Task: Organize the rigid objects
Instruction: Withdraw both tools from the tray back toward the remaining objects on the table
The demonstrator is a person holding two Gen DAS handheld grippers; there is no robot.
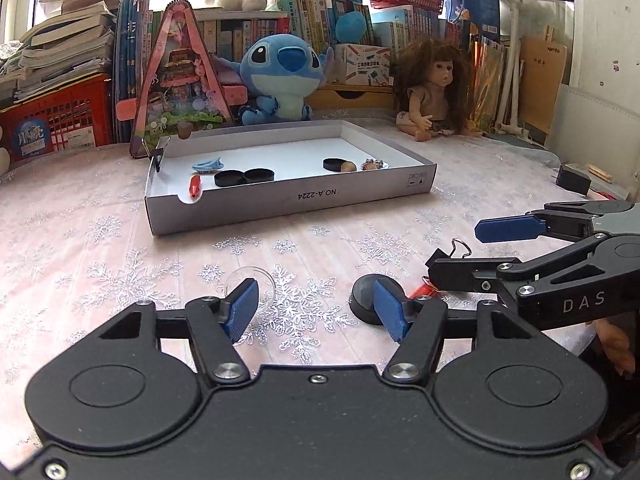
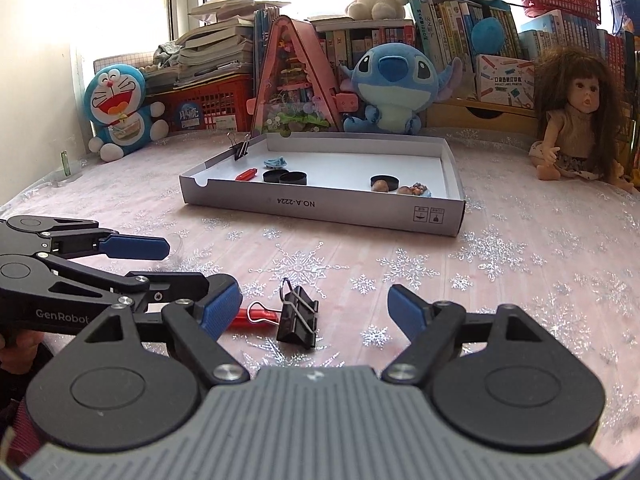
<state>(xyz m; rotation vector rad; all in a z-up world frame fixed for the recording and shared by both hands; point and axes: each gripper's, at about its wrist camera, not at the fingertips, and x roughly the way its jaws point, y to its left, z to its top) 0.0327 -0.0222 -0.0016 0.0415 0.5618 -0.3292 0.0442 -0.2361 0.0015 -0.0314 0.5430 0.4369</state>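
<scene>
A shallow white cardboard tray lies mid-table. It holds black round lids, a red piece, a blue clip, a nut and a small trinket. My left gripper is open low over the cloth, with a clear round lid by its left finger and a black round lid by its right finger. My right gripper is open around a black binder clip that lies on the cloth beside a red piece.
Plush toys, a doll, a pink triangular toy house, books and red crates line the back. A black adapter lies at the right edge. A binder clip grips the tray's far left corner.
</scene>
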